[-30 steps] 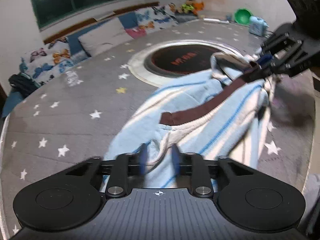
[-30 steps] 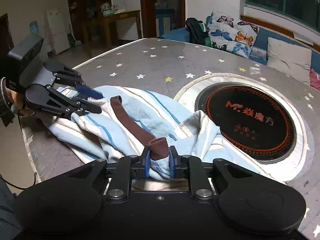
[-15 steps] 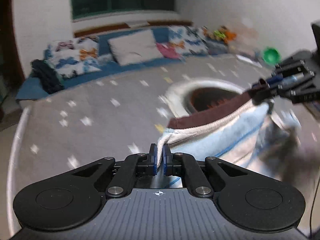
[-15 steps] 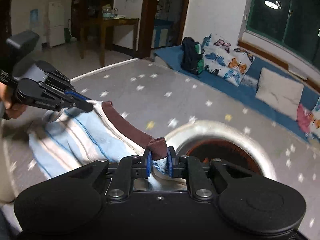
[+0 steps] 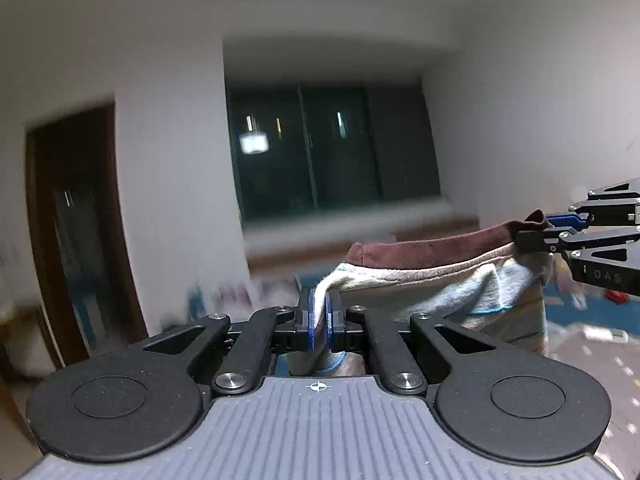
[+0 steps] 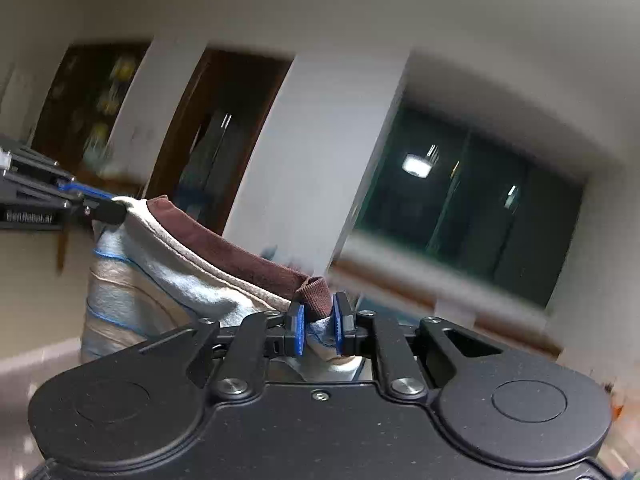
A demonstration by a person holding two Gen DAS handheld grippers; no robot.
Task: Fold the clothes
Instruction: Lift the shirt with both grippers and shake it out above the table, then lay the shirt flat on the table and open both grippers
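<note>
Left tongs [image 5: 319,319] are clamped on one end of the garment's [image 5: 460,292] top edge, and the right tongs [image 6: 317,325] are pinched on the other end, right at the brown waistband [image 6: 240,256]. So it's hanging in the air, stretched between the two, striped body drooping below them. Honestly the risk I see: both bites look small, just a bit of bunched hem. A quick swing or tug apart could slip a corner out, and it'd drop in a heap.
</note>
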